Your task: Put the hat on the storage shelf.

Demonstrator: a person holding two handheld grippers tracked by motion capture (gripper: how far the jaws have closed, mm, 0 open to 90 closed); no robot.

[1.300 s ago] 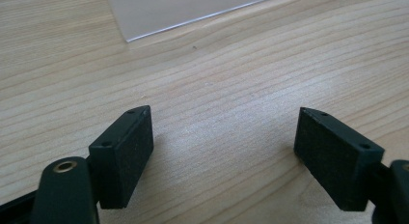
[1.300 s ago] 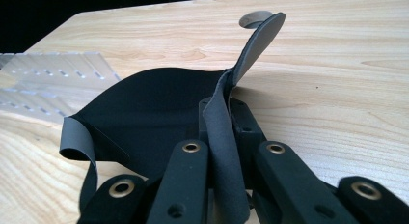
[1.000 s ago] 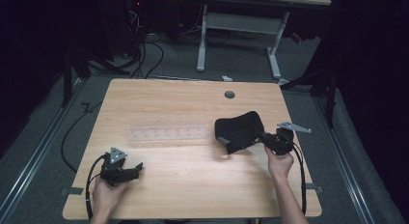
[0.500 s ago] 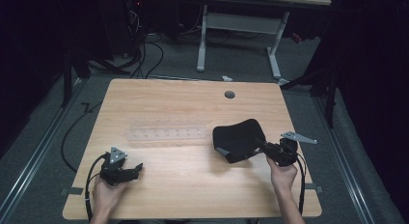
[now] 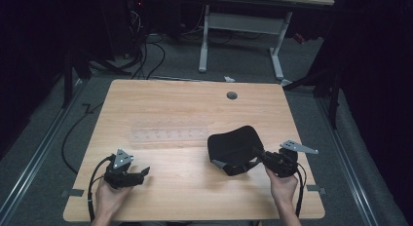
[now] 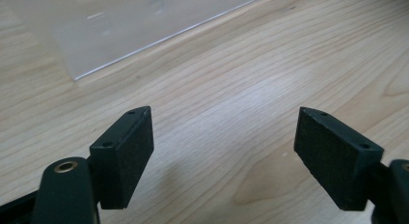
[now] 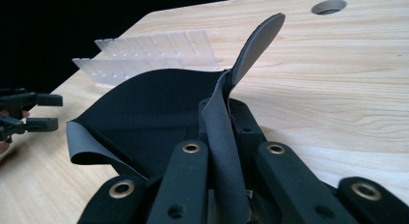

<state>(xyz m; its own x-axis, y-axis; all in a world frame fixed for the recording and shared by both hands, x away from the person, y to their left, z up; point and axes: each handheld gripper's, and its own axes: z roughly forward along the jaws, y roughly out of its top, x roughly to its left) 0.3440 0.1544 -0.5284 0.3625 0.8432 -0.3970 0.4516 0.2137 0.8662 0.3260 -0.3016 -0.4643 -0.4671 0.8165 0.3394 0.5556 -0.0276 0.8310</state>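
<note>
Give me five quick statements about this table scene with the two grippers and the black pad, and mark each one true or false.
1. The right gripper is shut on an edge of the black pad. True.
2. The left gripper holds the clear plastic rack. False: its jaws stand open over bare wood, with nothing between them.
3. The black pad lies flat on the wooden table. False: it curls, with one flap standing up in the right gripper view.
4. The clear plastic rack sits to the left of the black pad in the high view. True.
5. The round hole in the table is covered by the pad. False: it lies uncovered, farther back.
</note>
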